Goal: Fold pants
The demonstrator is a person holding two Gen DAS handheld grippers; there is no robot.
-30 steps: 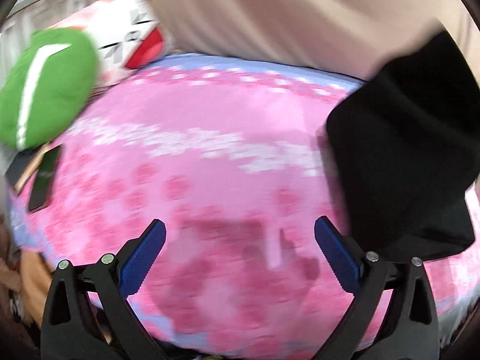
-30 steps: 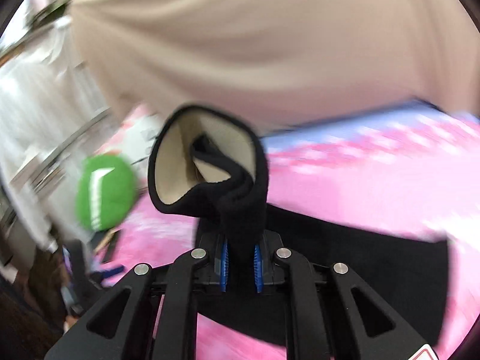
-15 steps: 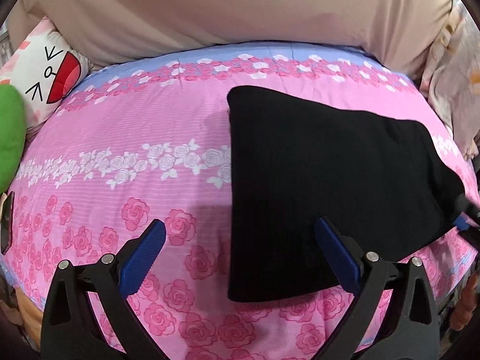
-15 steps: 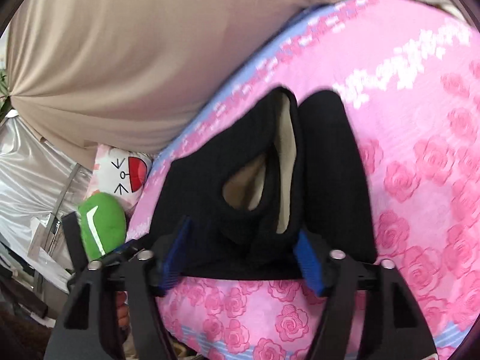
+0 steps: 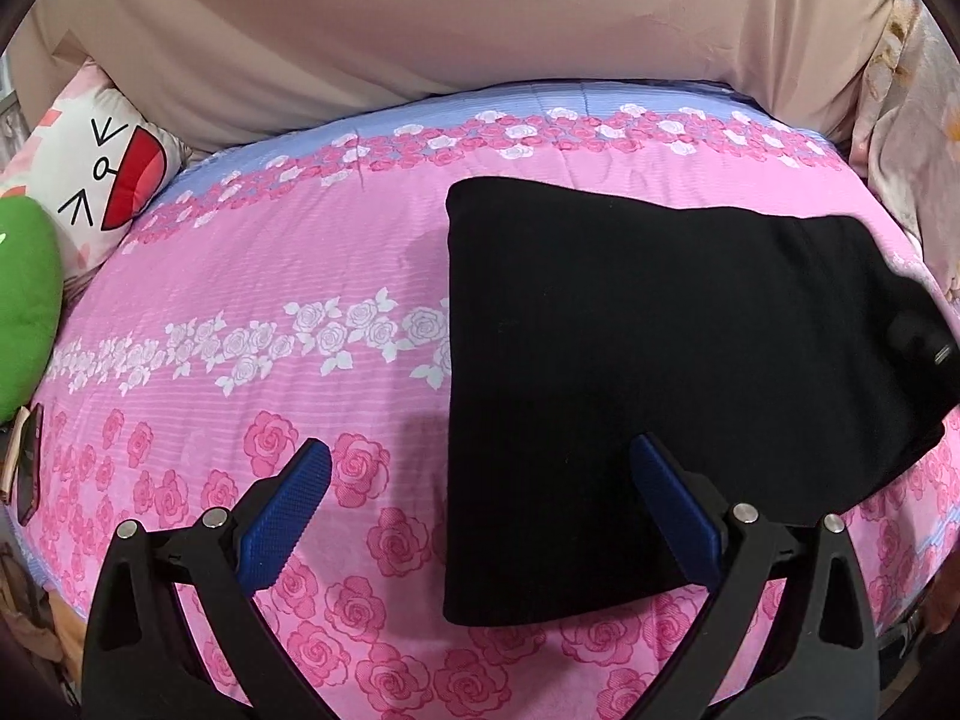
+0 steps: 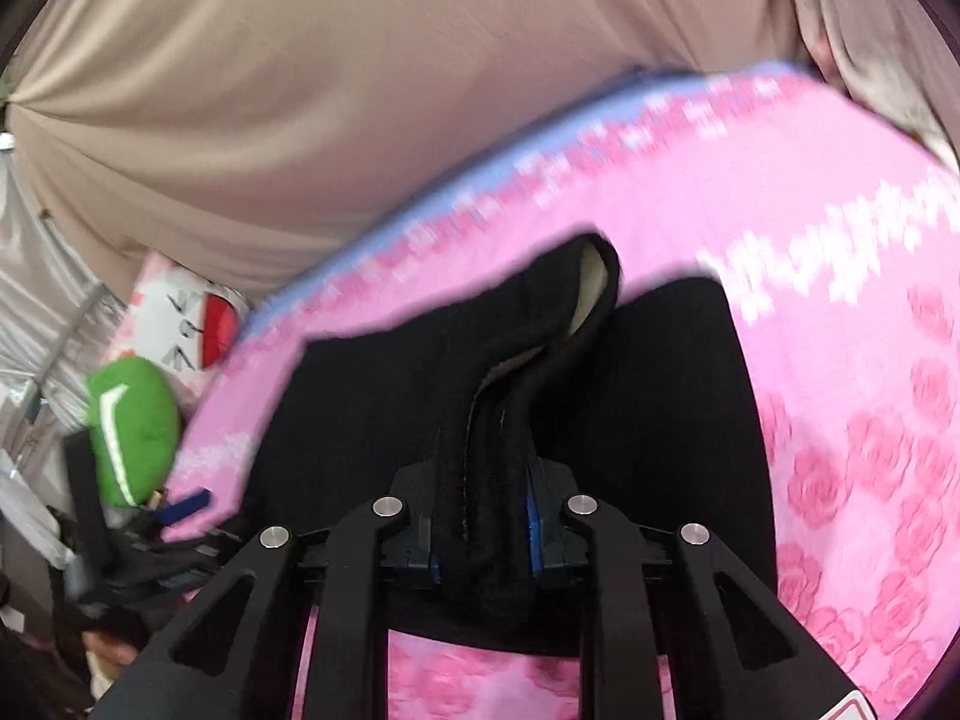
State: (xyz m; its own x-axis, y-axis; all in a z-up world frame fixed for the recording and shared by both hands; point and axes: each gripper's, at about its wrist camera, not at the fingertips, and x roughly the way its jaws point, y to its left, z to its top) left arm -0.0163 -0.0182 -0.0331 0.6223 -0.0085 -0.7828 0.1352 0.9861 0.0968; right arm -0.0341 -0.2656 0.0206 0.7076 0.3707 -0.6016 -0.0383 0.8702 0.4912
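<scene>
Black pants [image 5: 660,372] lie folded flat on the pink rose bedspread [image 5: 288,276], right of the middle. My left gripper [image 5: 480,498] is open and empty, hovering above the pants' near left edge. In the right wrist view my right gripper [image 6: 483,522] is shut on the black waistband with cream lining [image 6: 528,360], which stands up from the flat pants [image 6: 678,408]. The right gripper's body shows as a dark shape at the pants' right end [image 5: 918,336].
A white cartoon-face pillow [image 5: 102,180] and a green plush [image 5: 24,306] lie at the bed's left end. A beige sheet [image 5: 480,18] covers the wall behind. A floral cushion [image 5: 918,138] stands at the right. A dark phone-like object [image 5: 27,468] lies at the left edge.
The right gripper, open half a second ago around the waistband, has shut on it. The left gripper stays open and the pants now lie flat in its view.
</scene>
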